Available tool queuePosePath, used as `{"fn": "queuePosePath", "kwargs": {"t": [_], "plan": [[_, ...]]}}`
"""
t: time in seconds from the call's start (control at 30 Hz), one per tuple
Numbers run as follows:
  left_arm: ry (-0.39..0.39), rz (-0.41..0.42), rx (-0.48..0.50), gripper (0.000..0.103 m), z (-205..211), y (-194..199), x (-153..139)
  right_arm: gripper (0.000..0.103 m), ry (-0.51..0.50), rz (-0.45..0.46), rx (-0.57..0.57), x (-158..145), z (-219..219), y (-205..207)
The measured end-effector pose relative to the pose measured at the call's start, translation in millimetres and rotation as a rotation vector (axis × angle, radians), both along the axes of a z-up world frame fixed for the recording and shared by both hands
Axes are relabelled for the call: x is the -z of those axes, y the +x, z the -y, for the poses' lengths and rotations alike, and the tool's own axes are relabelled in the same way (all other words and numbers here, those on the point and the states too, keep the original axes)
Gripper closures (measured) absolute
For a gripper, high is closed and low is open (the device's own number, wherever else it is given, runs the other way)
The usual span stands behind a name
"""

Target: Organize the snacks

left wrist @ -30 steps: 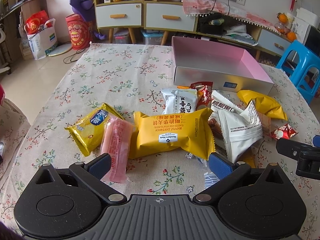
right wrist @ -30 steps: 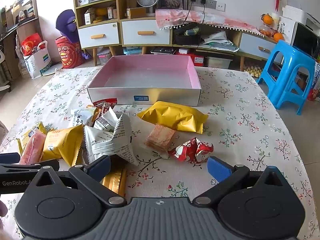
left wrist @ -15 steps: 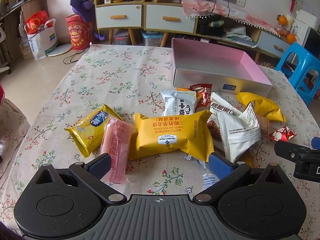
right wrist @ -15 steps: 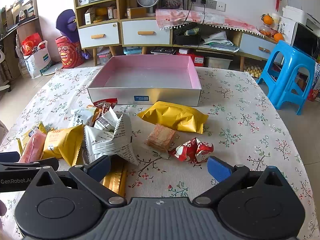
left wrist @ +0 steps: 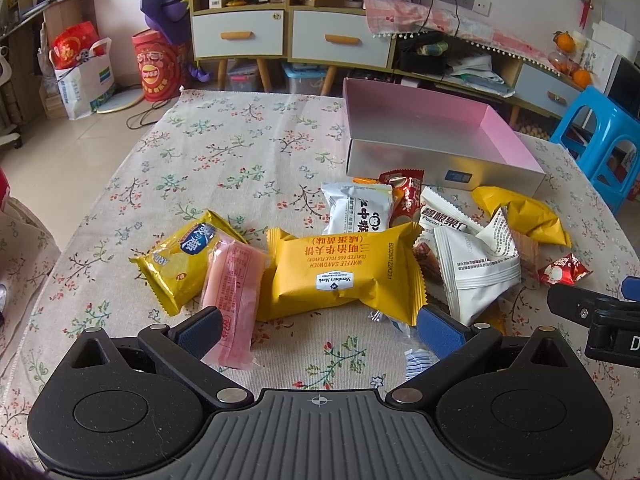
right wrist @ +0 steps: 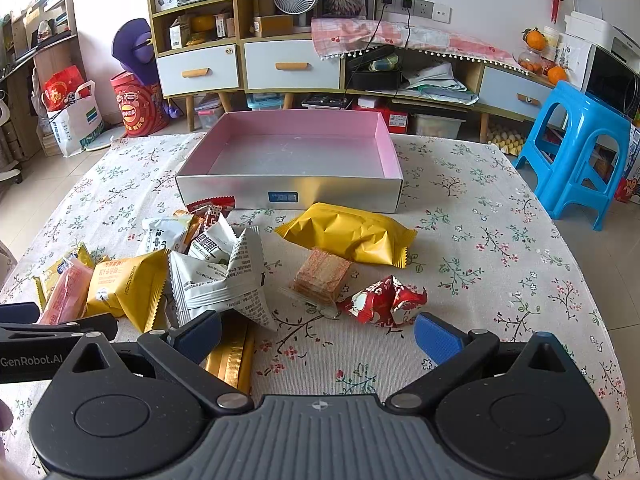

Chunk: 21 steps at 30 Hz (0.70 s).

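Note:
Several snack packs lie in a pile on the floral tablecloth in front of an empty pink-lined silver box (left wrist: 448,168) (right wrist: 288,196). My left gripper (left wrist: 318,330) is open and empty just before a big yellow waffle sandwich pack (left wrist: 340,272) and a pink pack (left wrist: 234,288). My right gripper (right wrist: 318,338) is open and empty, close to a red candy wrapper (right wrist: 380,300), a brown wafer block (right wrist: 322,276) and a white triangular pack (right wrist: 228,280). A crumpled yellow pack (right wrist: 348,236) lies by the box. A gold bar (right wrist: 230,356) lies under my right gripper's left finger.
A blue plastic stool (right wrist: 580,152) stands to the right of the table. Cabinets and shelves (right wrist: 240,64) line the far wall. The other gripper shows at the edge of each view: the right one (left wrist: 600,320), the left one (right wrist: 44,340).
Both grippers have barely moved; the left view has crept slightly forward toward the yellow pack. Nothing was taken hold of or let go.

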<state>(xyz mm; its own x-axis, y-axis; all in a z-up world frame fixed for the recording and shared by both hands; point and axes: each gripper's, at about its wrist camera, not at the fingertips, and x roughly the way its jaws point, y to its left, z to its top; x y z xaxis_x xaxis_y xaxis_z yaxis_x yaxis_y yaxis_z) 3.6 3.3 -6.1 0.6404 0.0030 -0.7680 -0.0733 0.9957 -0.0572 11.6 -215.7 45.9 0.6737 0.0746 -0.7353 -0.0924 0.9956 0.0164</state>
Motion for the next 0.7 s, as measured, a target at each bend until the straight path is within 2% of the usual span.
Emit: {"fn": "queuePosePath", "kwargs": {"t": [0.7], "plan": [[-0.004, 0.037, 0.021, 0.000, 1.6, 3.0, -0.7, 0.010, -0.018, 0.012, 0.031, -5.7, 6.3, 6.1]]}}
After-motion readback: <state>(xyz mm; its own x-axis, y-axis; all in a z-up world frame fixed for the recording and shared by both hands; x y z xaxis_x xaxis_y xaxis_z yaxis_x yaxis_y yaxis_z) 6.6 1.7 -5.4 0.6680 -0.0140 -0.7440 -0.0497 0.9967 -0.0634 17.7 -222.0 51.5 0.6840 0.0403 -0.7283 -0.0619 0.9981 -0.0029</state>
